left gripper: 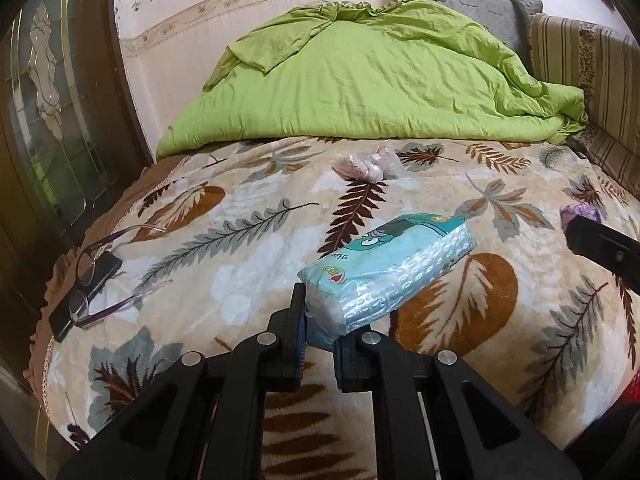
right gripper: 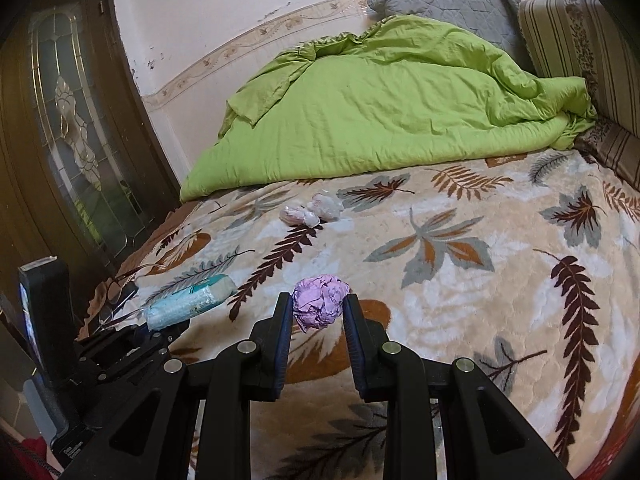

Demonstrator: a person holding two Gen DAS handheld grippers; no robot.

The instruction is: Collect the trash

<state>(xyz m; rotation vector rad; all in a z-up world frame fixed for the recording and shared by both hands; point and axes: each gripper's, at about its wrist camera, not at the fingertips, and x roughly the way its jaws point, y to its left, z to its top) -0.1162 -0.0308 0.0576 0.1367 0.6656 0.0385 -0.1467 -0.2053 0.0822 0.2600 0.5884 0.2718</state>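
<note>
A light blue tissue pack [left gripper: 392, 268] juts forward over the leaf-patterned blanket [left gripper: 248, 240], and my left gripper [left gripper: 322, 328] is shut on its near end. In the right wrist view that pack [right gripper: 192, 300] and the left gripper [right gripper: 160, 332] show at lower left. My right gripper [right gripper: 318, 300] is shut on a crumpled purple paper ball [right gripper: 320, 306]. The left wrist view shows the ball [left gripper: 580, 214] at the tip of the right gripper [left gripper: 576, 236], at the right edge. Crumpled clear plastic wrappers [left gripper: 368, 166] [right gripper: 312, 210] lie on the blanket near the quilt.
A green quilt [left gripper: 360, 80] [right gripper: 380, 112] is heaped at the far end of the bed, with a grey pillow [right gripper: 440, 4] and a striped cushion [right gripper: 572, 36] behind it. Glasses [left gripper: 96, 276] rest on a black phone [left gripper: 84, 300] at the bed's left edge. A dark glazed door [left gripper: 48, 120] stands left.
</note>
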